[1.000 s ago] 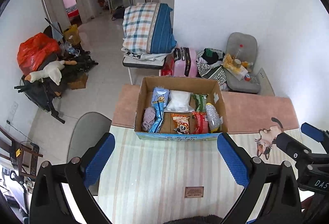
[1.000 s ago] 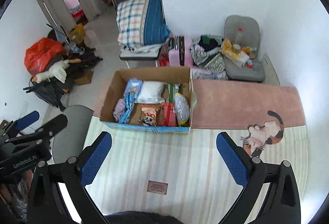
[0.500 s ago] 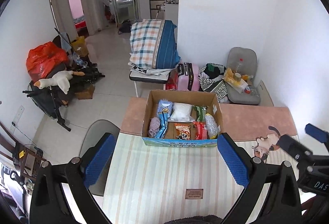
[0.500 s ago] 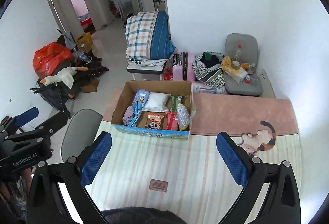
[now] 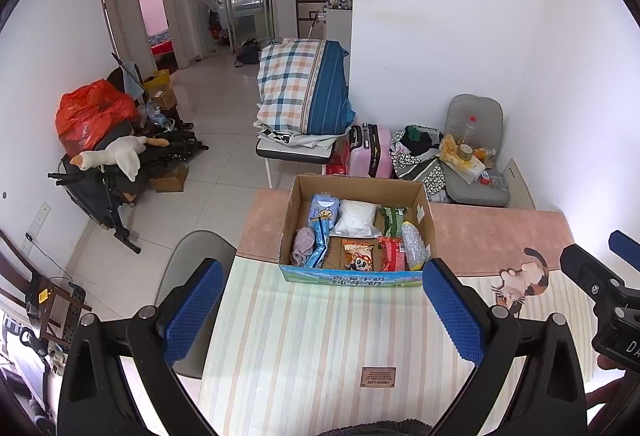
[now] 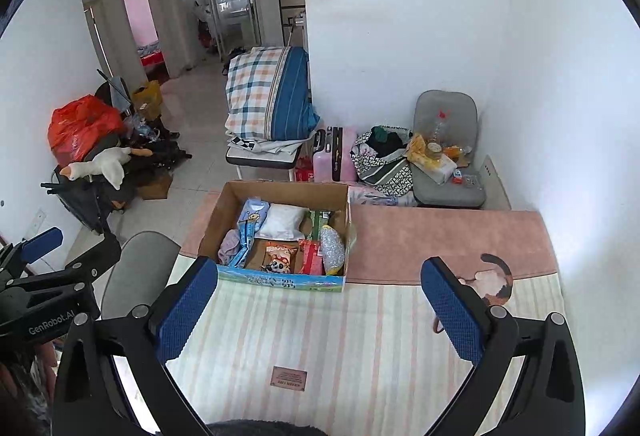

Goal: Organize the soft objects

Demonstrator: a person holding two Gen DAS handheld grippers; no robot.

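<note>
An open cardboard box (image 5: 304,192) (image 6: 212,220) stands on the striped mat. It holds a white pillow pack (image 5: 357,218) (image 6: 282,222), a blue cartoon packet (image 5: 322,214), a mauve cloth (image 5: 303,245) (image 6: 229,246), snack bags (image 5: 359,256) (image 6: 278,256) and a silvery bag (image 5: 414,246) (image 6: 333,245). My left gripper (image 5: 322,296) is open and empty, well short of the box. My right gripper (image 6: 318,294) is open and empty, also short of the box. Each gripper shows at the edge of the other's view.
A pink mat with a cat figure (image 5: 524,278) (image 6: 494,276) lies right of the box. A grey chair (image 5: 192,252) stands at the table's left edge. Behind are a folded plaid quilt (image 5: 300,88), a pink suitcase (image 5: 370,150) and a cluttered chair (image 5: 472,156).
Both grippers have drawn back and risen; the box looks smaller and farther, and more of the room shows. Both stay open.
</note>
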